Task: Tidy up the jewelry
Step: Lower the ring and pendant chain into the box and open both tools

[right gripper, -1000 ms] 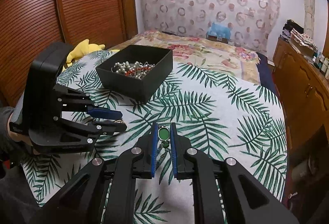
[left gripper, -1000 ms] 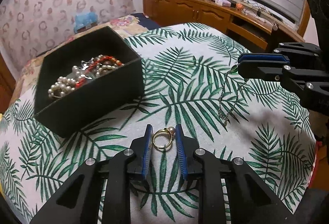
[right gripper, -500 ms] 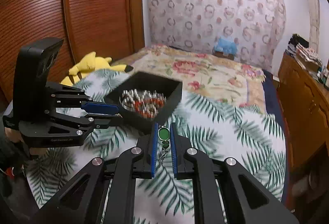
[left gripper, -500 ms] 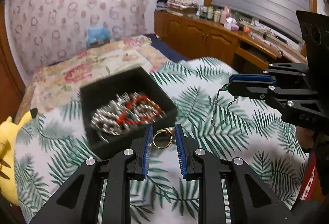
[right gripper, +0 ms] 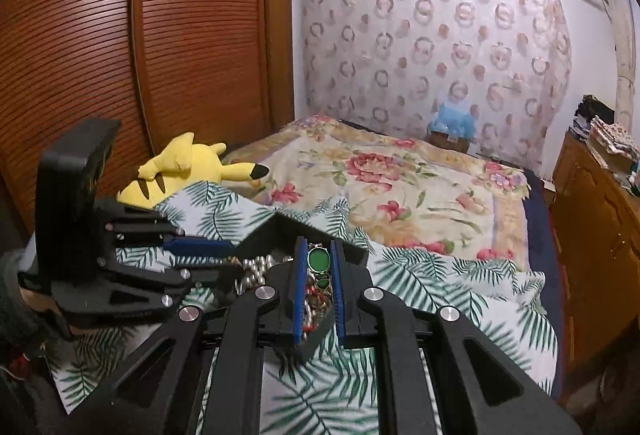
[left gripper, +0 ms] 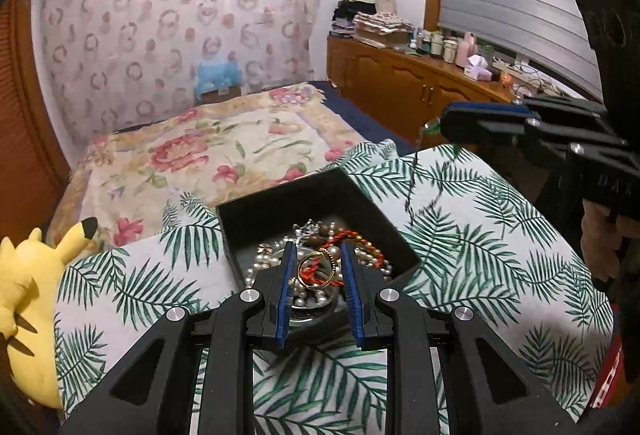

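Note:
A black open box (left gripper: 280,201) full of pearl and red bead jewelry (left gripper: 360,241) sits on the palm-leaf cloth (left gripper: 480,247). My left gripper (left gripper: 316,269) is shut on a gold ring (left gripper: 316,269) and holds it over the box's near side. My right gripper (right gripper: 318,263) is shut on a green pendant (right gripper: 318,260) whose chain (left gripper: 412,191) hangs down; it is above the box (right gripper: 352,253). In the left wrist view the right gripper (left gripper: 444,123) sits at the right, beyond the box. In the right wrist view the left gripper (right gripper: 224,255) sits at the left, over the box.
A yellow plush toy (left gripper: 28,299) lies at the cloth's left edge. A floral bedspread (left gripper: 208,151) stretches behind the box. A wooden cabinet (left gripper: 400,79) with bottles stands at the right; a wooden slatted wardrobe (right gripper: 120,55) stands on the left.
Both grippers rose from the cloth and moved toward the box, each carrying its piece. The ring and the pendant now hang over the box.

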A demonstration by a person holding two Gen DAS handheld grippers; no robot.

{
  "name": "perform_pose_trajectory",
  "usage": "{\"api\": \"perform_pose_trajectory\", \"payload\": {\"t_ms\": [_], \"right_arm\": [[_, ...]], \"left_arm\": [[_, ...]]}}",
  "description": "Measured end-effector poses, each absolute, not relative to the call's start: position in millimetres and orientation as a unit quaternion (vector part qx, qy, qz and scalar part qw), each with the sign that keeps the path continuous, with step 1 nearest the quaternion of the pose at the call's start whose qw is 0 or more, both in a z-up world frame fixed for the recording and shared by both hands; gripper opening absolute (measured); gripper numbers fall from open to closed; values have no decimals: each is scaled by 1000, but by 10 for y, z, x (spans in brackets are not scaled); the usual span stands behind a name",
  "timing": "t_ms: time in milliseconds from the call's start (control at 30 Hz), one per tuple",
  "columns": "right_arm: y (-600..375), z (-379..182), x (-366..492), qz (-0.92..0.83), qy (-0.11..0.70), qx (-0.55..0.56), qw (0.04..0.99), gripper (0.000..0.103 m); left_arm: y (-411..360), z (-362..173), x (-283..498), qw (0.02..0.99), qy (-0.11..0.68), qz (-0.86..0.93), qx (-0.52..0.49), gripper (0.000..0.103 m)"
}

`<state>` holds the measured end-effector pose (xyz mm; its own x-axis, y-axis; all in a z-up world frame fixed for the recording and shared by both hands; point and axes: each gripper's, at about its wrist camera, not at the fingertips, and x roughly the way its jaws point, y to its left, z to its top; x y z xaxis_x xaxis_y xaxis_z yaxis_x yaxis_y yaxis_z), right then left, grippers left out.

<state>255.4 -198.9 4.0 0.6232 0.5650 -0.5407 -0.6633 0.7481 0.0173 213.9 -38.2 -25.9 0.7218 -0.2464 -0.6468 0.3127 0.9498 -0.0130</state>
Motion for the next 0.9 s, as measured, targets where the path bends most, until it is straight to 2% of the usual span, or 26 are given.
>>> {"api": "perform_pose_trajectory", "payload": {"t_ms": [667,800,900], "right_arm": [[-1594,-273,3072,352,314,-79,878,14],[-1631,-318,3064,349,316,-77,879,21],[-1670,-335,3038,346,317,-75,880,21]], "left_arm": [[-238,-390,2503,924,357,-131,36,21],[-247,-433,2572,923,361,-128,33,21],[-265,-449,2604,923,363,-126,33,21]]}}
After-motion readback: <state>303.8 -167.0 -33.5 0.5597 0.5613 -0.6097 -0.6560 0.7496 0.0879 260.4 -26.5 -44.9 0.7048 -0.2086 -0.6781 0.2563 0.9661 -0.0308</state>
